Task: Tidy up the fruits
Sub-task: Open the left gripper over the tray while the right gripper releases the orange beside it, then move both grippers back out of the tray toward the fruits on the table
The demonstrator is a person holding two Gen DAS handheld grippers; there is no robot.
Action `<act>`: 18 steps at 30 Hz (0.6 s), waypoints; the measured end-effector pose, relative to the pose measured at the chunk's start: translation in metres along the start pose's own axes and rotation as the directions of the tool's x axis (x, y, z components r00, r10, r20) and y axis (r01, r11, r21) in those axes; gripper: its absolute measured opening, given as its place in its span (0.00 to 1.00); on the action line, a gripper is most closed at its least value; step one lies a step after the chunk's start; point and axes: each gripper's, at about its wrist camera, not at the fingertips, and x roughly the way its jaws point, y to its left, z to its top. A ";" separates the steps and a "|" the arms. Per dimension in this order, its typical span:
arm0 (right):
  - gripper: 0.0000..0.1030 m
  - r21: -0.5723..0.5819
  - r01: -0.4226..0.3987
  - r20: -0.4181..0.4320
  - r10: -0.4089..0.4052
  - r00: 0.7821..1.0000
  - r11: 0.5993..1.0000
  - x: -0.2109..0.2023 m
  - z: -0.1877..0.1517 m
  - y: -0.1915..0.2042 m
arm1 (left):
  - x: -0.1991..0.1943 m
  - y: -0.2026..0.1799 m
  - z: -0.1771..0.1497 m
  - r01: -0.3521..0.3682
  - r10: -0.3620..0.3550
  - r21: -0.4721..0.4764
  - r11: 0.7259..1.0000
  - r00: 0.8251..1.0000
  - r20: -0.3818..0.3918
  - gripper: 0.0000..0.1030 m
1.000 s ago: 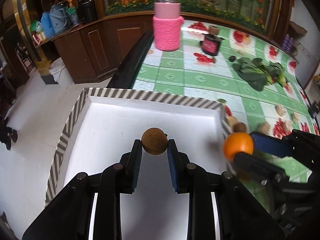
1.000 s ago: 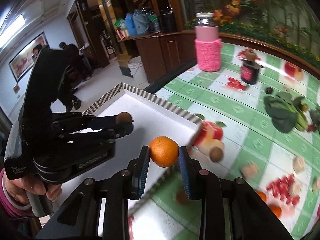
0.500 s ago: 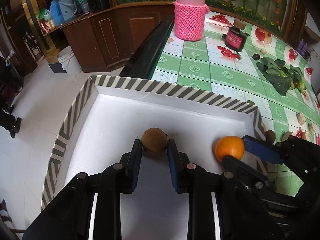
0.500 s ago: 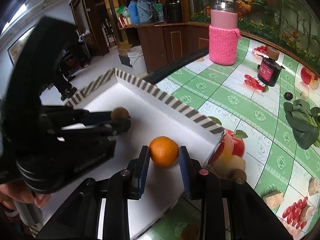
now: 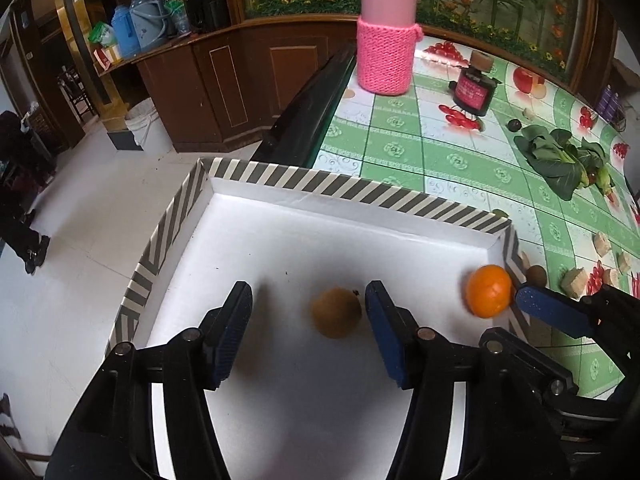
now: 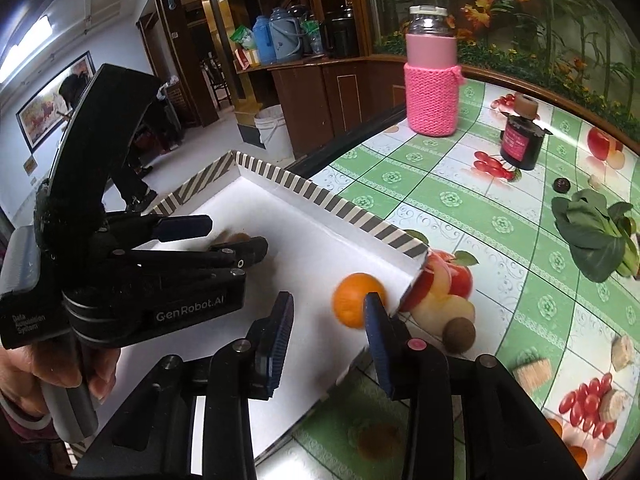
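1. Your left gripper (image 5: 308,336) is spread wide; the brown fruit (image 5: 337,313) lies loose between its fingers on the floor of the striped box (image 5: 352,194).
2. Your right gripper (image 6: 328,326) is also spread, with the orange (image 6: 356,299) just ahead of it against the box wall.
3. Lift both grippers straight up so neither finger nudges a fruit.
4. The left gripper's body reads "GenRobot.AI" and "Data Acquisition System".

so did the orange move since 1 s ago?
Yes. The orange went from outside the striped box rim to inside the box, by its right corner; the right gripper is now open.
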 end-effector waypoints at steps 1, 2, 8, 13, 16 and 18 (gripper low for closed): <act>0.38 0.005 0.000 0.003 0.000 1.000 1.000 -0.003 -0.001 0.000 | -0.002 -0.002 -0.001 0.001 -0.001 0.006 1.000 1.000 0.004 0.57; 0.41 0.008 -0.001 0.005 0.001 1.000 1.000 -0.005 -0.001 0.000 | -0.003 -0.003 -0.001 0.001 -0.001 0.009 1.000 1.000 0.007 0.57; 0.46 0.026 0.006 0.032 -0.007 0.999 1.000 -0.027 -0.009 -0.003 | -0.018 -0.011 -0.004 0.000 -0.001 0.025 1.000 0.999 0.038 0.59; 0.52 0.050 0.021 0.059 -0.024 0.998 0.999 -0.051 -0.022 -0.013 | -0.031 -0.015 -0.008 0.019 -0.021 0.023 1.000 0.998 0.057 0.59; 0.52 0.074 0.030 0.066 -0.035 0.997 0.997 -0.064 -0.034 -0.024 | -0.041 -0.022 -0.012 0.045 -0.047 0.031 0.999 0.997 0.068 0.59; 0.53 0.088 0.050 0.062 -0.055 0.997 0.995 -0.072 -0.042 -0.032 | -0.048 -0.030 -0.015 0.065 -0.068 0.042 0.997 0.995 0.074 0.60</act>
